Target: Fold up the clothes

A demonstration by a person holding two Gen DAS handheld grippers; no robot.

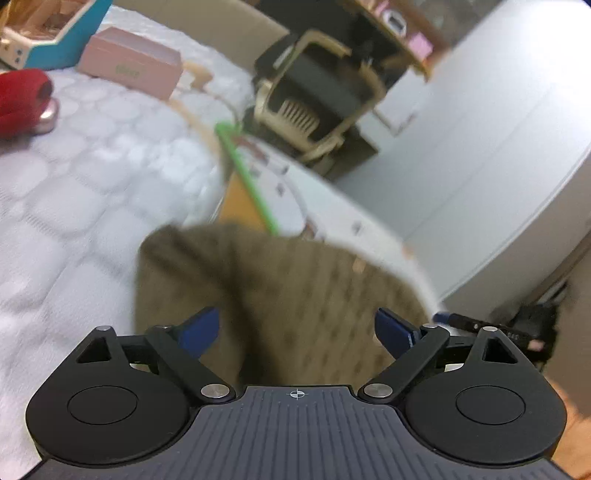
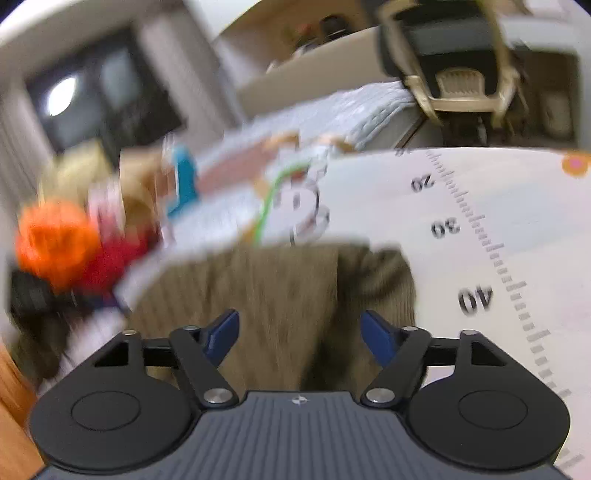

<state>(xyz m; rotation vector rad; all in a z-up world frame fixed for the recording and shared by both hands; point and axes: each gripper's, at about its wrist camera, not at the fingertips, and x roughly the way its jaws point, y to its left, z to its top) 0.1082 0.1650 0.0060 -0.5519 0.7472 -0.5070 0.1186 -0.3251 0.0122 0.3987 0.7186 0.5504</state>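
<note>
A brown ribbed knit garment (image 1: 295, 291) lies on the white ruled mat (image 1: 325, 199), blurred by motion. My left gripper (image 1: 295, 328) hangs over it, fingers spread wide, blue pads (image 1: 201, 330) holding nothing. In the right wrist view the same brown garment (image 2: 280, 291) lies folded with a thicker edge at its right, on the white mat (image 2: 498, 221) with printed numbers. My right gripper (image 2: 299, 334) stands open above it, nothing between the blue pads (image 2: 376, 338). Whether either gripper touches the cloth I cannot tell.
A white quilted bedspread (image 1: 74, 177) lies left of the mat. On it sit a pink box (image 1: 133, 62), a red cloth item (image 1: 22, 96) and a teal box (image 1: 55, 33). A beige chair (image 1: 317, 103) stands behind. An orange object (image 2: 55, 240) is at left.
</note>
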